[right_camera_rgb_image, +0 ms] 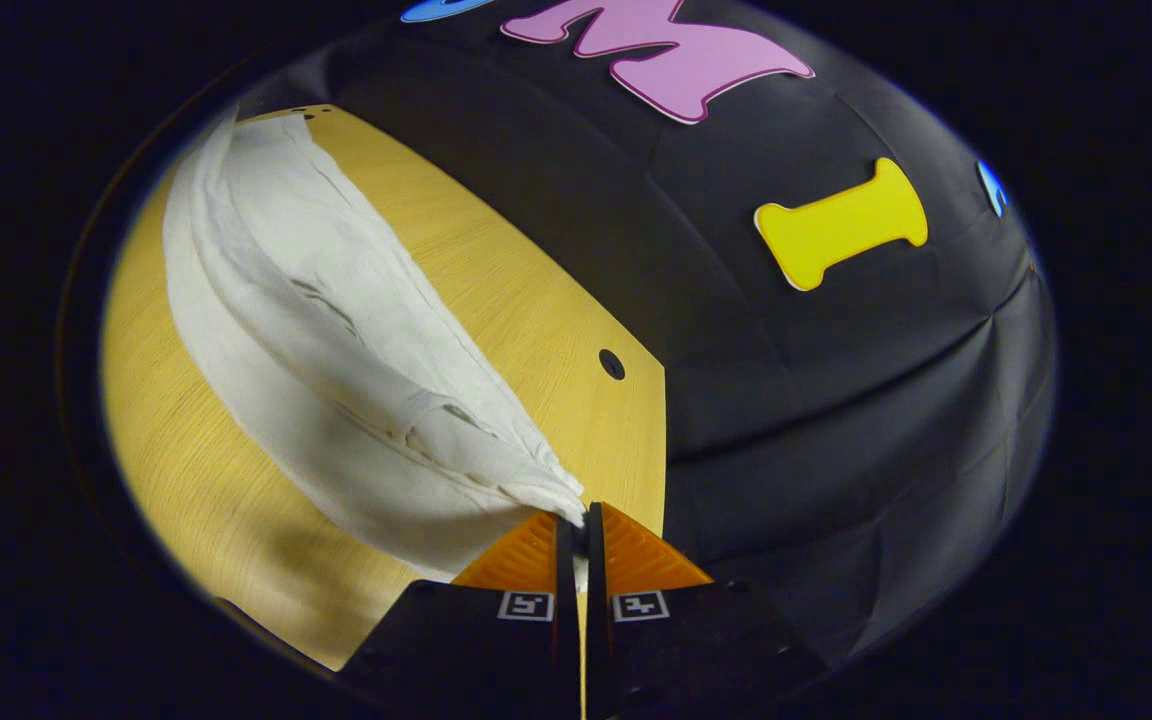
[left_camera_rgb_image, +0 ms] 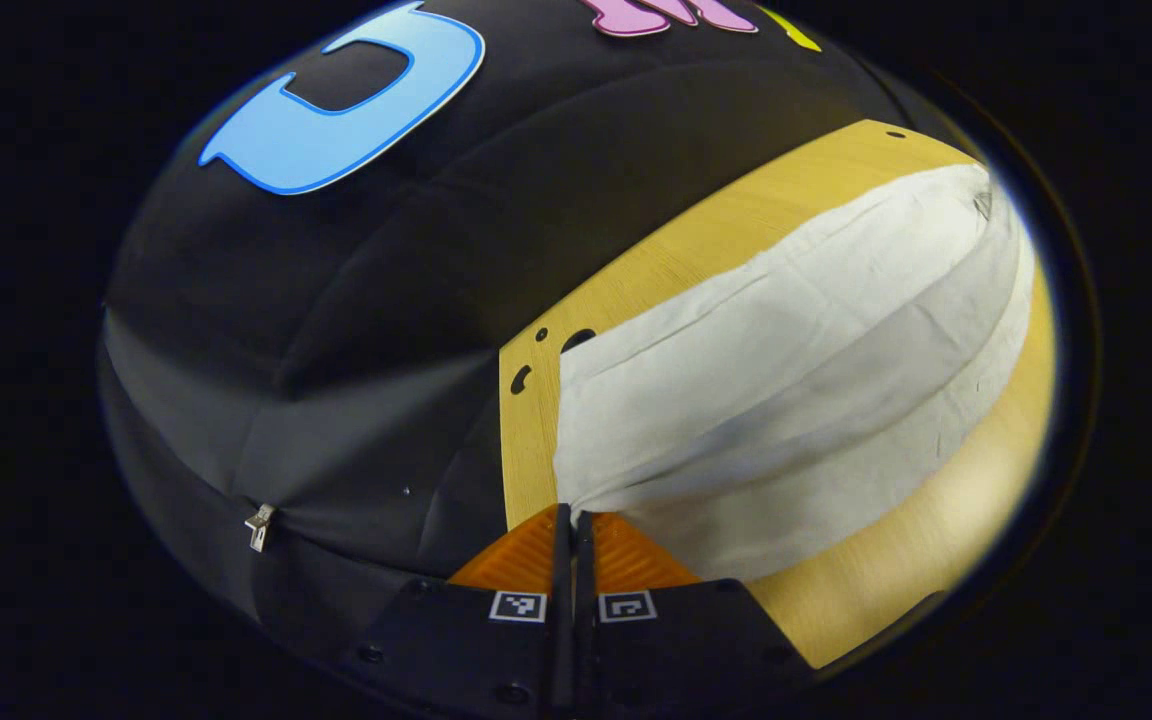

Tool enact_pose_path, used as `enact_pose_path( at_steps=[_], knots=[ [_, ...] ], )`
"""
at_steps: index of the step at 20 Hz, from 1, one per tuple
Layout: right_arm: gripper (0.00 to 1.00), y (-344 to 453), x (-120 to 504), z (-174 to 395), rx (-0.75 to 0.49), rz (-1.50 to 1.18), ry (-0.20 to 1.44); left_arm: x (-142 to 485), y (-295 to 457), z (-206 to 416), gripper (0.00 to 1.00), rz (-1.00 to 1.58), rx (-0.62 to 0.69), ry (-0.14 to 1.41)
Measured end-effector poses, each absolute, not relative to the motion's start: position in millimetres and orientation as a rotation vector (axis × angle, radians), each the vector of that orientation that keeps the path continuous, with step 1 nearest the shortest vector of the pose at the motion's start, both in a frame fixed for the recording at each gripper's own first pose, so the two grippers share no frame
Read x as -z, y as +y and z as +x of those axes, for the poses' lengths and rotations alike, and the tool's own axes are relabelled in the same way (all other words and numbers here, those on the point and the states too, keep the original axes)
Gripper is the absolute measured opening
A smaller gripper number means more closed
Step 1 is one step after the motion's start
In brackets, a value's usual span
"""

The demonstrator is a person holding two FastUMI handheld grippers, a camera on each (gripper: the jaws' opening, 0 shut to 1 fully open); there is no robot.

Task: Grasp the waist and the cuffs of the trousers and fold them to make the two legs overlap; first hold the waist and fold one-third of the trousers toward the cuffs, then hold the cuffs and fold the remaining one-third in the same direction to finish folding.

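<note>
White cloth trousers (left_camera_rgb_image: 786, 370) lie stretched along the light wooden tabletop (left_camera_rgb_image: 636, 270), the fabric creased lengthwise, with both ends lifted off the wood. In the left gripper view, the left tool (left_camera_rgb_image: 572, 520) is clenched on one end of the trousers, its two fingers pressed together with cloth pinched between them. In the right gripper view, the right tool (right_camera_rgb_image: 579, 520) is likewise clamped on a bunched corner of the trousers (right_camera_rgb_image: 336, 340) near the tabletop (right_camera_rgb_image: 556, 300) edge.
</note>
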State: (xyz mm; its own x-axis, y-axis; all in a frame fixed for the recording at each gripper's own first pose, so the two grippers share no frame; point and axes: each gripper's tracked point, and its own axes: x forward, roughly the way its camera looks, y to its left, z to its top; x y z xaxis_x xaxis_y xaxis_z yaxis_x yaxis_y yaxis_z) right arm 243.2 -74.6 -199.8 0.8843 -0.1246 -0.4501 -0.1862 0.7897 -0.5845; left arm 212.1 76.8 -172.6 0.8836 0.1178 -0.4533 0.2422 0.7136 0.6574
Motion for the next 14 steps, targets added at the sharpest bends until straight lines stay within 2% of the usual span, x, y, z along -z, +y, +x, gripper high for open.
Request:
enact_pose_path(
  at_steps=[8, 14],
  knots=[
    [0.07, -78, 240, 304, -0.028, -0.58, 0.556, 195, 61, 288, 0.05, 0.799, 0.067, 0.557],
    [0.07, -66, 275, 329, -0.047, -0.694, 0.575, 251, 61, 316, 0.05, 0.933, 0.065, 0.699]
  ],
)
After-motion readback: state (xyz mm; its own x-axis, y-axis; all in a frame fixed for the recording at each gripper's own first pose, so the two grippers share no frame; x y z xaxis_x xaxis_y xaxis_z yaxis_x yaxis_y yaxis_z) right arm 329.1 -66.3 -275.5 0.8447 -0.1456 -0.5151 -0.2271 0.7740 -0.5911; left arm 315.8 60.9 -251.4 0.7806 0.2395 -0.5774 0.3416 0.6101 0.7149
